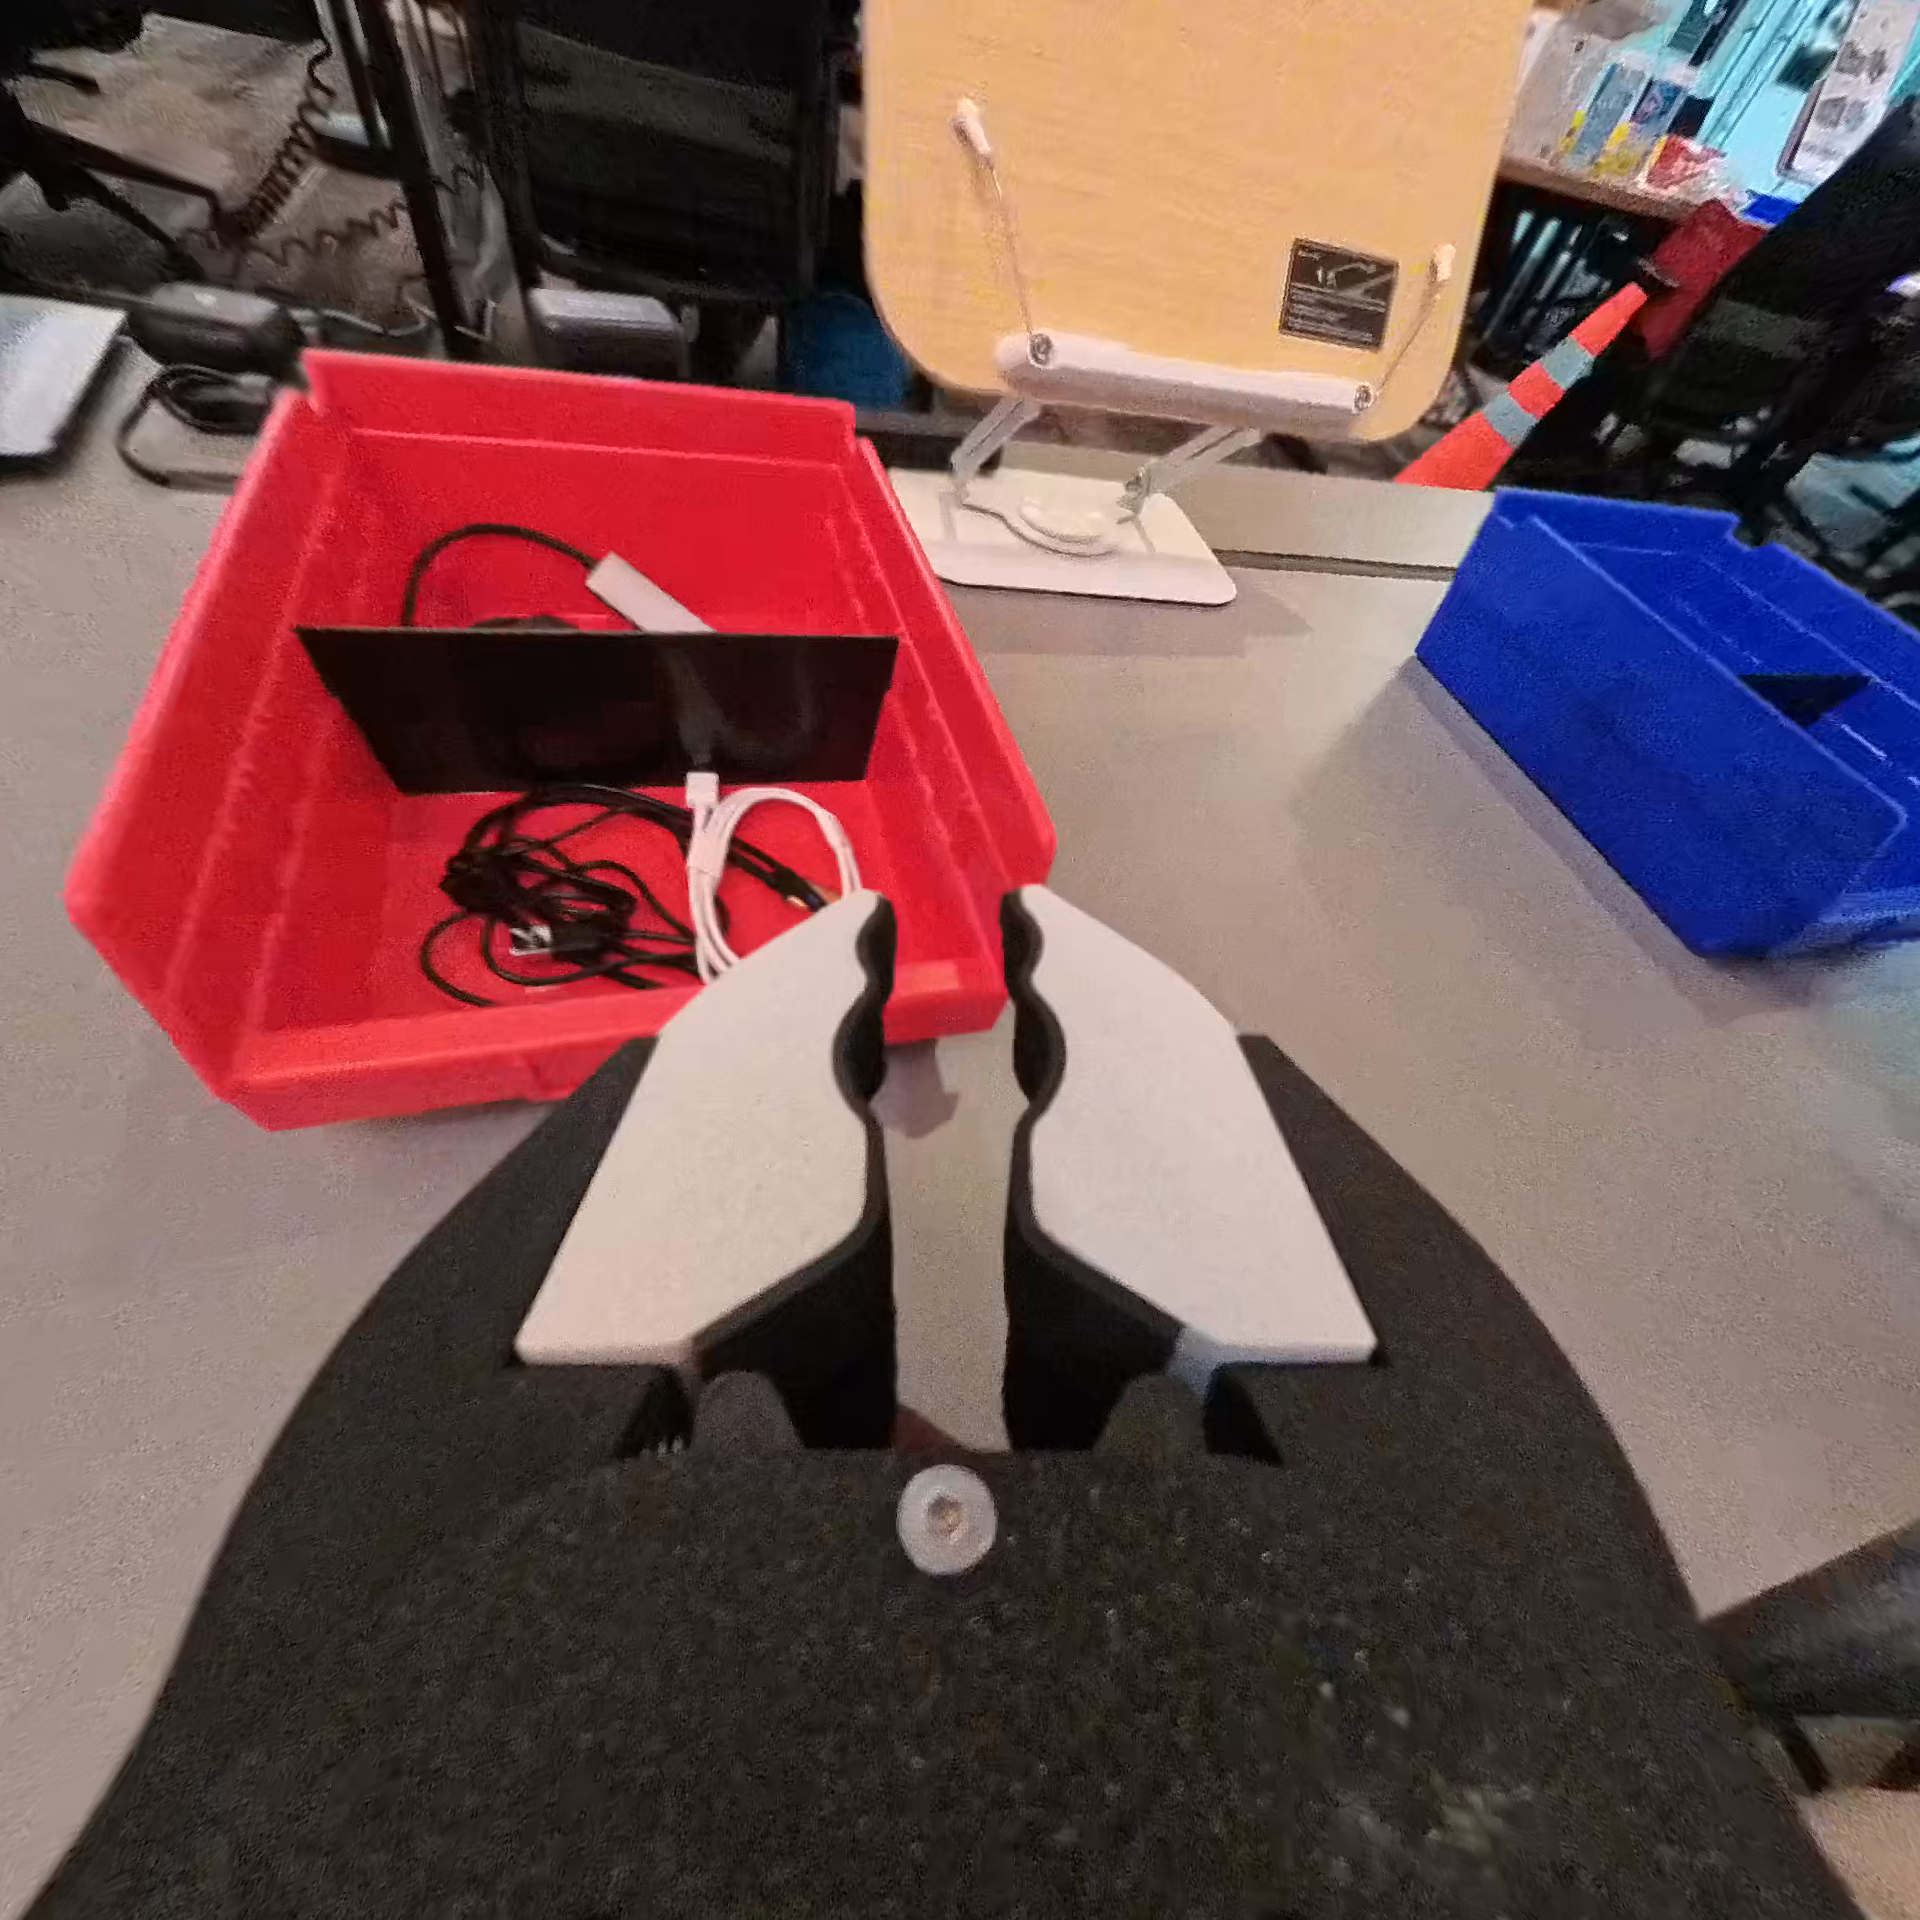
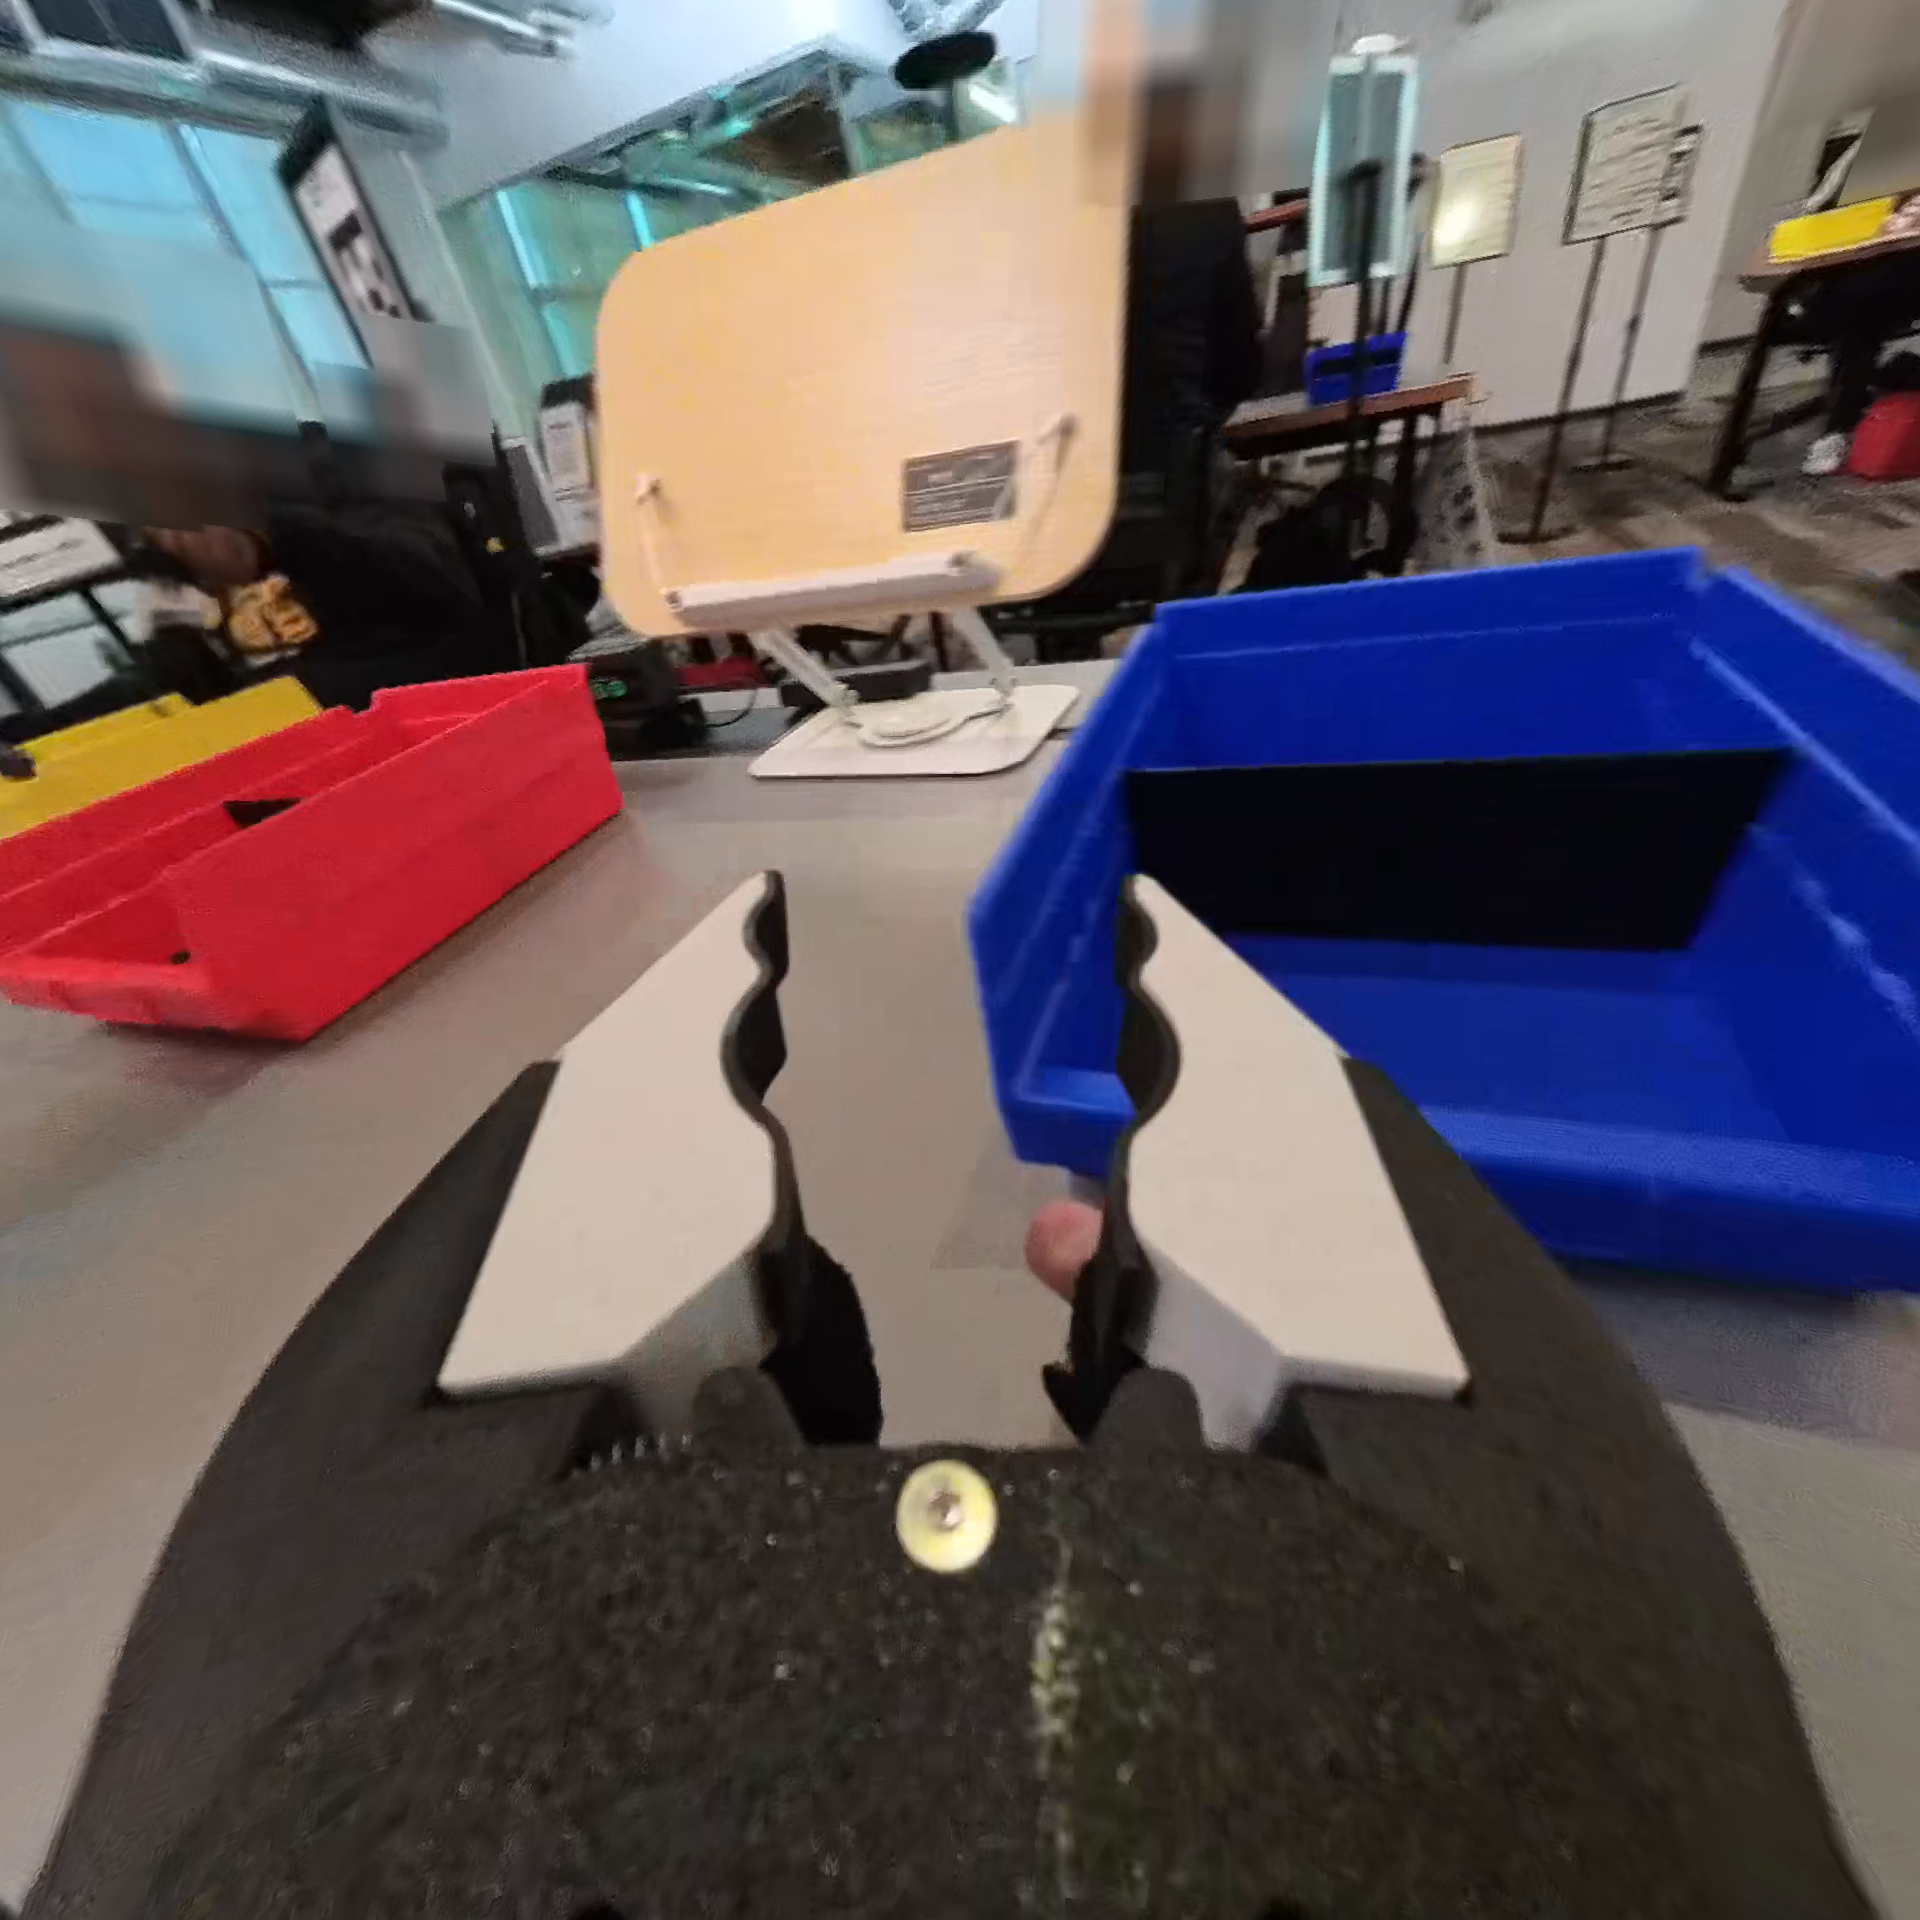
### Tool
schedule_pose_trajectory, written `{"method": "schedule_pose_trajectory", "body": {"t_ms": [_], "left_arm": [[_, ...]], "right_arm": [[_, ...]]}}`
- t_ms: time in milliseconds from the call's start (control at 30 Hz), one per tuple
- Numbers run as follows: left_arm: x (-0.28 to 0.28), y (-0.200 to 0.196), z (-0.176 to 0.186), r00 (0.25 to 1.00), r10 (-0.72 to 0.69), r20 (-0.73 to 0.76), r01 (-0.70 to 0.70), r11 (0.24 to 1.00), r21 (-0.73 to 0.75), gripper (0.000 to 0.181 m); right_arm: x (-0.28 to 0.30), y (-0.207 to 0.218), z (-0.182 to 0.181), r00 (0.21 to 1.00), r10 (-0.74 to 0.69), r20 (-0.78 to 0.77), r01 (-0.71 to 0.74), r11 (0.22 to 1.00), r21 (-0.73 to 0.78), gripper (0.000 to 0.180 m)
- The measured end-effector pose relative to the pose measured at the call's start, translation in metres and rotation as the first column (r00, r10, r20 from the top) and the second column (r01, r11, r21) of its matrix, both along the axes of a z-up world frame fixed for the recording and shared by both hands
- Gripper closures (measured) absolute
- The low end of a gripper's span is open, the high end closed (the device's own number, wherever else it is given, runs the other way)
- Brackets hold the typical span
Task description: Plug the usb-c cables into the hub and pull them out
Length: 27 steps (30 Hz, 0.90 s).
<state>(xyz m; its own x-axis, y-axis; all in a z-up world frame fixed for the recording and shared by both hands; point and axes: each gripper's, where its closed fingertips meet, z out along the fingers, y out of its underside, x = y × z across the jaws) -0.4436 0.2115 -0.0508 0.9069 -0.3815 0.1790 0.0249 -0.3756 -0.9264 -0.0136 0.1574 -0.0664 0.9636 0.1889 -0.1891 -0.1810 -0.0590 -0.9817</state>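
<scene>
A red bin (image 1: 260, 727) on the grey table holds the task's parts. Behind its black divider (image 1: 603, 707) lies a silver hub (image 1: 644, 597) with a black lead. In front of the divider lie a coiled white cable (image 1: 727, 862) and a tangle of black cables (image 1: 551, 904). My left gripper (image 1: 945, 914) hovers above the bin's near right corner, open by a narrow gap and empty. My right gripper (image 2: 951, 894) is open wide and empty above the table, beside the left wall of a blue bin (image 2: 1049, 935). The red bin also shows in the right wrist view (image 2: 395, 862).
The blue bin (image 1: 1621, 717), with a black divider (image 2: 1434, 852), holds nothing I can see. A tilted wooden board on a white stand (image 1: 1164, 208) is at the table's back. A yellow bin (image 2: 156, 738) sits behind the red one. A person in dark clothes (image 2: 384, 603) is beyond the table.
</scene>
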Motion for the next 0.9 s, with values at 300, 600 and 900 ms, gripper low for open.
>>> {"method": "schedule_pose_trajectory", "body": {"t_ms": [300,600,900], "left_arm": [[-0.008,0.006,-0.063,0.968,0.089,-0.234,-0.063,0.991,0.117,0.158],[-0.001,0.006,-0.083,0.982,0.037,-0.186,-0.037,0.999,0.005,0.151],[-0.01,0.007,-0.097,0.954,0.105,-0.281,-0.124,0.991,-0.05,0.136]], "right_arm": [[0.07,0.003,-0.027,0.984,-0.176,0.023,0.177,0.98,-0.095,0.118],[0.033,0.019,-0.05,0.995,-0.082,0.052,0.091,0.977,-0.191,0.119],[0.037,0.023,-0.057,0.994,-0.099,0.056,0.109,0.969,-0.22,0.123]]}}
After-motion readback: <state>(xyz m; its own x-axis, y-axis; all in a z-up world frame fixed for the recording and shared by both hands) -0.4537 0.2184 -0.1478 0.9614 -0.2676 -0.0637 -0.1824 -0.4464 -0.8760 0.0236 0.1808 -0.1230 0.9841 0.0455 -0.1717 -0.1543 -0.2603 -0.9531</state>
